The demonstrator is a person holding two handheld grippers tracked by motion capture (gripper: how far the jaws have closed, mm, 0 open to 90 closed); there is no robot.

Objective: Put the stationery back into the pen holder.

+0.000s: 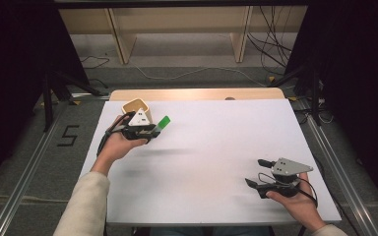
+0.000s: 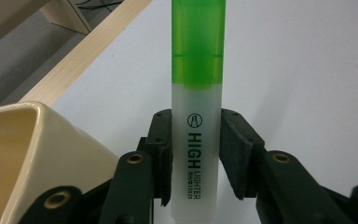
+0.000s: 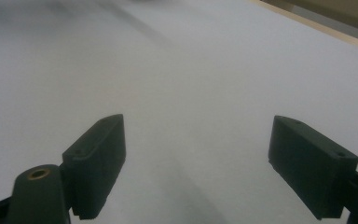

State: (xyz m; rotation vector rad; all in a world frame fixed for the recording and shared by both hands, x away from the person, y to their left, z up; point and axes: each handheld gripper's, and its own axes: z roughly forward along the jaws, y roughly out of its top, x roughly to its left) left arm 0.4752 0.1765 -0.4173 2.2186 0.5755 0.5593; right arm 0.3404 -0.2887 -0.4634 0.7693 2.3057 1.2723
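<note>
A highlighter [image 2: 196, 116] with a frosted white barrel and a green cap [image 1: 163, 122] is clamped between the black jaws of my left gripper [image 2: 196, 140], cap pointing away from the hand. In the high view this left gripper [image 1: 150, 131] hovers over the table's far left part, just right of a cream square cup [image 1: 137, 108]. That cup's rim [image 2: 23, 116] sits close at the lower left of the left gripper view. My right gripper [image 1: 257, 171] rests near the front right of the table, jaws wide apart with only bare table between them [image 3: 196, 172].
The white table top [image 1: 211, 147] has a wooden strip [image 1: 197, 94] along its far edge. Beyond it stand wooden shelf legs [image 1: 120, 42] and loose cables [image 1: 270, 44] on the floor. Metal rails [image 1: 24, 182] run along both sides of the table.
</note>
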